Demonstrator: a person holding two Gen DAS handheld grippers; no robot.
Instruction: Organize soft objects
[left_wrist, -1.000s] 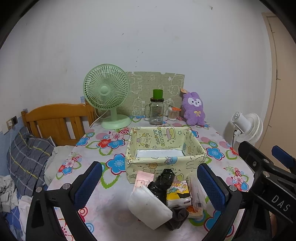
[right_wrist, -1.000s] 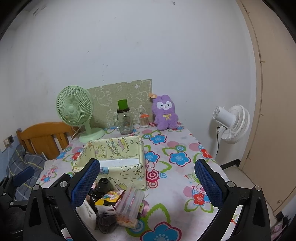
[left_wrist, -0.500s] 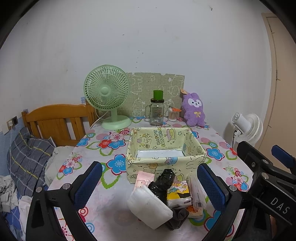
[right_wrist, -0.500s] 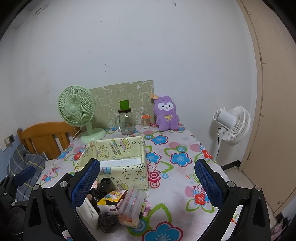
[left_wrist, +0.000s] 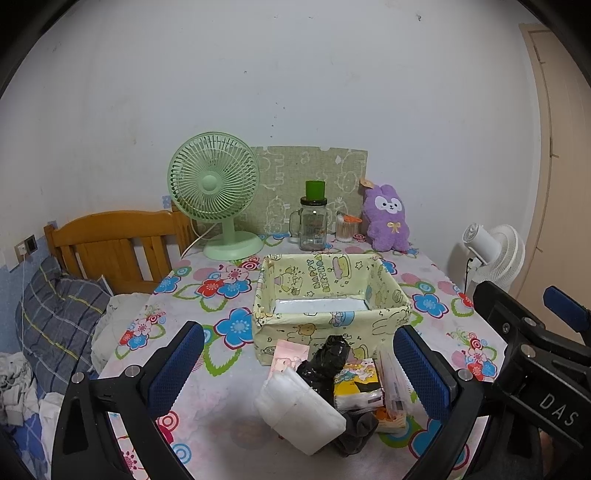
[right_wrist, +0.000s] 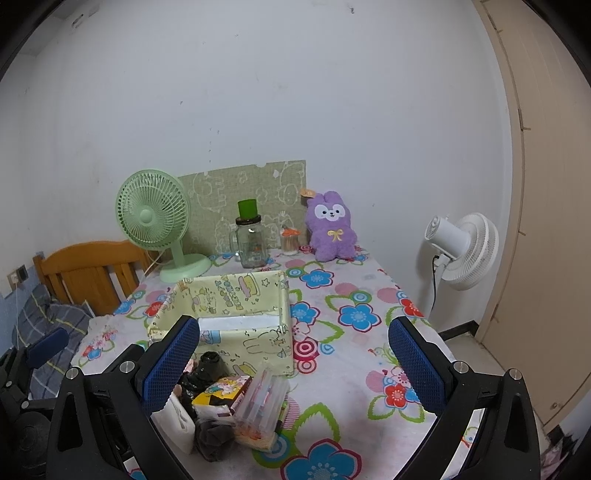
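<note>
A pile of soft things lies on the floral table in front of a yellow cartoon-print fabric box (left_wrist: 328, 291) (right_wrist: 236, 306). The pile holds a white pad pack (left_wrist: 299, 410), a black plastic bundle (left_wrist: 327, 363), a yellow tissue pack (left_wrist: 356, 384), a clear packet (right_wrist: 264, 402), a dark sock (right_wrist: 212, 437) and a pink packet (left_wrist: 288, 356). My left gripper (left_wrist: 295, 373) is open, hovering just before the pile. My right gripper (right_wrist: 291, 369) is open, with the pile at its left finger. The box looks empty but for a pale bottom.
At the table's back stand a green desk fan (left_wrist: 218, 195), a glass jar mug with green lid (left_wrist: 314, 221), a small swab jar (left_wrist: 347, 229) and a purple plush bunny (left_wrist: 388, 218). A wooden headboard and bedding (left_wrist: 74, 277) lie left; a white floor fan (right_wrist: 461, 251) stands right.
Both views have shifted only slightly; the right wrist view has drifted a little leftward relative to the table. Nothing on the table has moved and both grippers stay open.
</note>
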